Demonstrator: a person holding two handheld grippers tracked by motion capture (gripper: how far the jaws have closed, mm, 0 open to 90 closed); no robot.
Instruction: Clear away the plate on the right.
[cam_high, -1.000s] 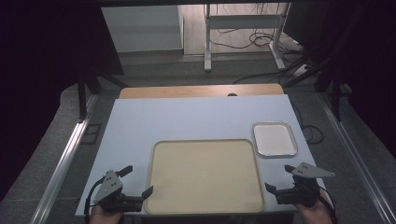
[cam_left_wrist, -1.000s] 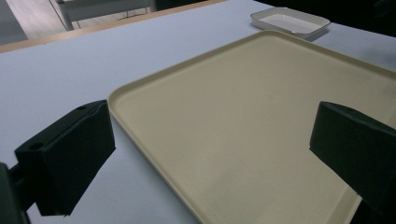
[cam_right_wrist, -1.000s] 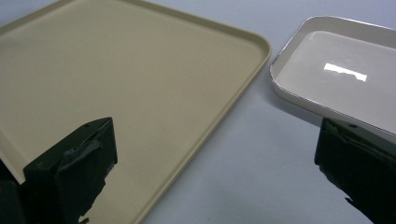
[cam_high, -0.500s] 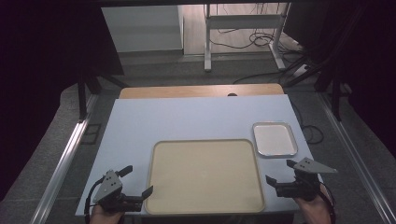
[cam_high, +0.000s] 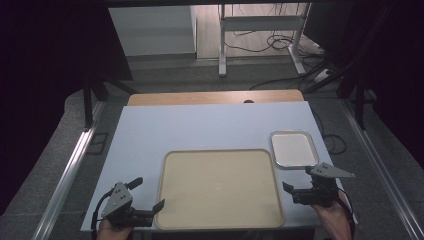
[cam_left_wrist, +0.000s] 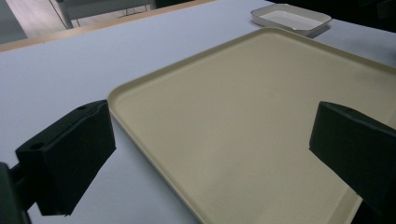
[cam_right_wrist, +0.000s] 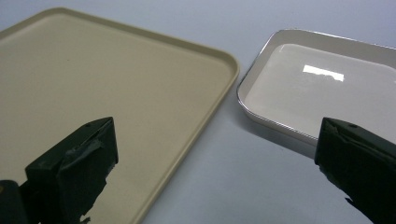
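A large empty beige tray (cam_high: 220, 187) lies at the table's near middle. A small white tray with a metal rim (cam_high: 294, 149), also empty, sits by its far right corner. My left gripper (cam_high: 146, 193) rests open at the beige tray's near left corner. In the left gripper view that gripper (cam_left_wrist: 210, 154) has its jaws spread wide over the beige tray (cam_left_wrist: 243, 107). My right gripper (cam_high: 299, 180) is open just near of the white tray. In the right gripper view its jaws (cam_right_wrist: 217, 163) straddle the gap between the beige tray (cam_right_wrist: 93, 79) and the white tray (cam_right_wrist: 322, 88).
The pale blue table top (cam_high: 210, 125) stretches bare beyond both trays. A wooden board (cam_high: 215, 97) runs along its far edge. Metal rails (cam_high: 70, 165) flank the table on the floor, and cables lie behind it.
My right gripper has edged forward toward the white tray. The left gripper has stayed where it was.
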